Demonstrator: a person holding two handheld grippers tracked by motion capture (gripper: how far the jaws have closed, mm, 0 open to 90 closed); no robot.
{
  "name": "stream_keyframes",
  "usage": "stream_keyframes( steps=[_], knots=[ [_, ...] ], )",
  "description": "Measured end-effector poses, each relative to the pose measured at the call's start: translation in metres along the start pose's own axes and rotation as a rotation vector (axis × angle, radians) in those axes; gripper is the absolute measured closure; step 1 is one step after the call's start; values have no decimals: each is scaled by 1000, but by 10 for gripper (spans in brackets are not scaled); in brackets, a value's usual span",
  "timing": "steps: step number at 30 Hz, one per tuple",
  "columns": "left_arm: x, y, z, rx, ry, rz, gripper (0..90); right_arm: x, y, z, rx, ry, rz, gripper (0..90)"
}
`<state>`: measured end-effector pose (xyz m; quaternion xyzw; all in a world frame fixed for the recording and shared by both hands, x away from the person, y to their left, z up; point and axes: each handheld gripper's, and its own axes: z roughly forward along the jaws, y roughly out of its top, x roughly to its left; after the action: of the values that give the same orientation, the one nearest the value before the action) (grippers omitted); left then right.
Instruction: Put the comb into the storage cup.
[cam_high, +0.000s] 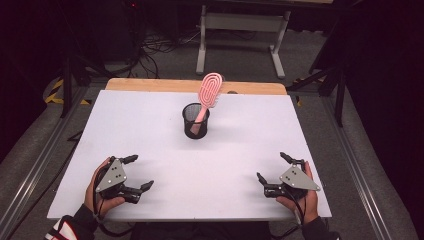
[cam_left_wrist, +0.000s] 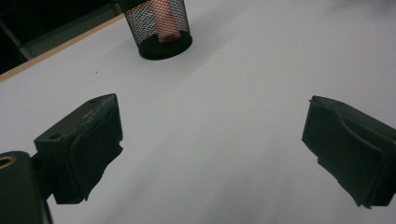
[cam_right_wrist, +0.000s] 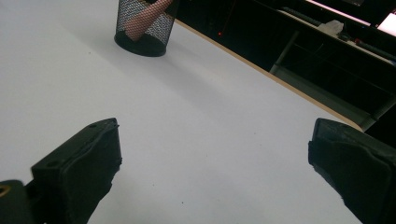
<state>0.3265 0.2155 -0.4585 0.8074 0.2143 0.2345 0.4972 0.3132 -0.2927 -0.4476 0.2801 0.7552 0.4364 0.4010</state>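
In the high view, a white table (cam_high: 150, 150) is stretching forward from the person, and a black mesh cup (cam_high: 195, 121) is standing upright near the middle of it, toward the far edge. A pink hairbrush (cam_high: 208, 95) is sitting in the cup with its handle down inside and its oval head sticking out above the rim, leaning toward the far right. The left gripper (cam_high: 138, 173) is resting near the table's near left corner, held in the person's left hand (cam_high: 97, 192), with its jaws spread wide and nothing between them. The right gripper (cam_high: 271, 168) is lying near the near right corner in the person's right hand (cam_high: 305, 197), its jaws likewise parted and gripping nothing. Both grippers are sitting well apart from the cup. Beyond the table, a pale metal frame (cam_high: 240, 30) is standing on the dark floor. In the left gripper view, the two black jaws are rising from the bottom corners, standing far apart over bare white table, and the mesh cup (cam_left_wrist: 159, 30) is showing at the top left of centre with the pink handle (cam_left_wrist: 164, 21) visible through the mesh. In the right gripper view, the jaws are again standing wide apart with only table between them, and the mesh cup (cam_right_wrist: 142, 28) is sitting at the upper left, the pink handle (cam_right_wrist: 144, 16) slanting inside it, while the table's wooden far edge (cam_right_wrist: 280, 79) is running diagonally at the right.
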Motion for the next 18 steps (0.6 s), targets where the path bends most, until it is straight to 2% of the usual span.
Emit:
stream_keyframes(
  steps=[11,14,18],
  knots=[
    [-1,0,0,7,8,8,58,2,0,2,-20,30,10,30],
    [-1,1,1,8,6,12,58,3,1,1,-22,26,10,30],
    [-2,0,2,9,3,12,58,2,3,1,-30,36,43,30]
  ],
)
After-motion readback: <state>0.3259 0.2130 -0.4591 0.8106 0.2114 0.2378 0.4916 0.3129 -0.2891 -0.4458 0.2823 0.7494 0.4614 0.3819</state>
